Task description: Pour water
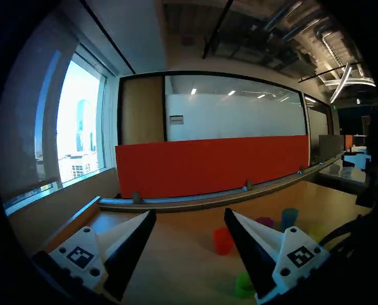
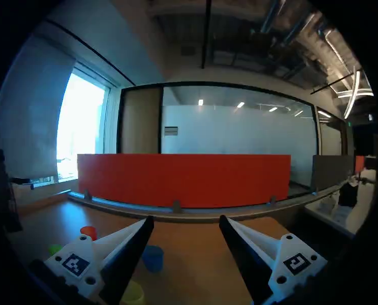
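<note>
Fingers of the left gripper (image 1: 189, 213) stand released, wide apart, with nothing between them. They hang above a wooden table (image 1: 184, 264). In the left gripper view a red cup (image 1: 222, 240) stands upright on the table in the gap, close against the inner edge of the finger on the right of the view. A green cup (image 1: 244, 284) sits lower by that same finger and is partly hidden behind it. Past that finger's tip, farther off, stand a purple cup (image 1: 264, 221) and a blue cup (image 1: 289, 217) side by side, with a dim yellow cup (image 1: 318, 231) beyond them to the outside. Whether any cup holds water cannot be told.

The right gripper (image 2: 185, 219) is released too, its fingers spread and empty above the same wood. In the right gripper view the blue cup (image 2: 152, 257) stands in the gap, just beside the finger on the left of the view. The yellow cup (image 2: 132, 294) lies lower against that finger, partly covered by it. Outside that finger stand the red cup (image 2: 89, 232) and, nearer, the green cup (image 2: 55, 249).

Beyond the fingertips of both grippers a red partition (image 1: 209, 165) runs along the table's far edge, with a glass wall (image 1: 234, 112) above it and a bright window (image 1: 80, 132) off to the left.
</note>
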